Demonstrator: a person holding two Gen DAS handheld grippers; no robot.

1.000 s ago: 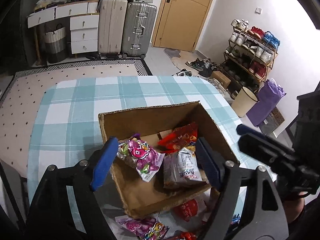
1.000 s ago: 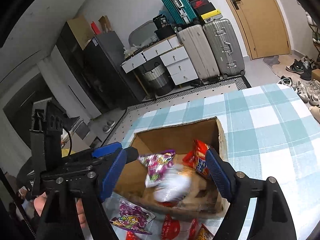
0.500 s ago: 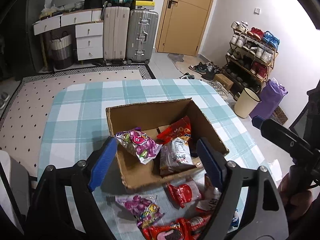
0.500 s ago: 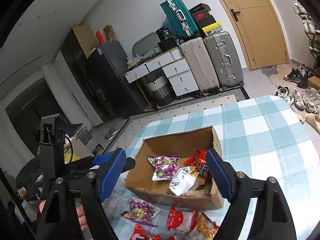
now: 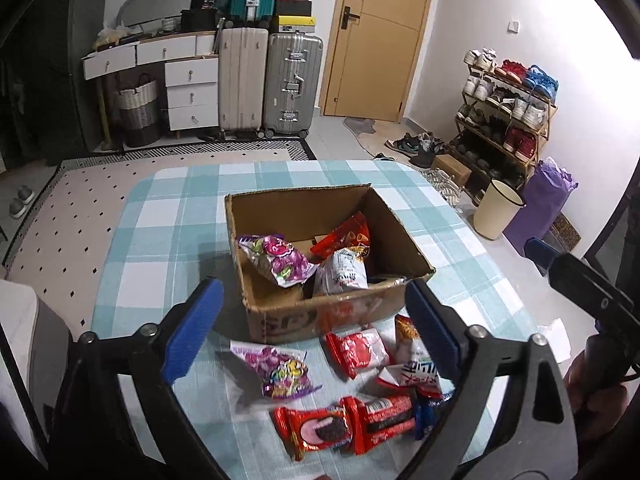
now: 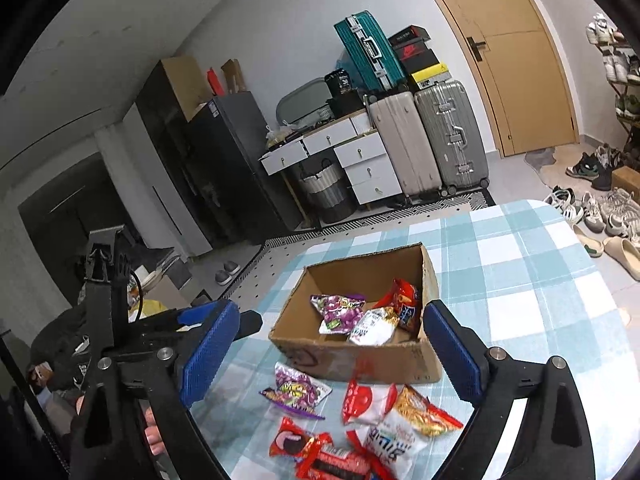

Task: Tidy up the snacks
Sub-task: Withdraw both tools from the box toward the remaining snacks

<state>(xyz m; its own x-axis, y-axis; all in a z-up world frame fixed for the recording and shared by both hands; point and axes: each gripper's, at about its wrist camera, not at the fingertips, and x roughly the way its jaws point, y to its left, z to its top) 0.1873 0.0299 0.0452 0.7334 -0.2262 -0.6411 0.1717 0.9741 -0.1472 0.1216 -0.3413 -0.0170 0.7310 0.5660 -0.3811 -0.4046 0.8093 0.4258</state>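
Only on the right wrist view, fridge (image 6: 224,168); both grippers wide, empty

Cardboard box (image 5: 320,320): printed lettering on its near outer wall, partly legible, possibly "SF", otherwise smeared. White-and-blue snack packet (image 6: 394,442), on the table in front of the box: large blue characters, script not readable. Shoebox (image 6: 410,46) stacked above the suitcases behind the box: red swoosh-like logo, no words legible. Remaining wrappers: print too small to read.
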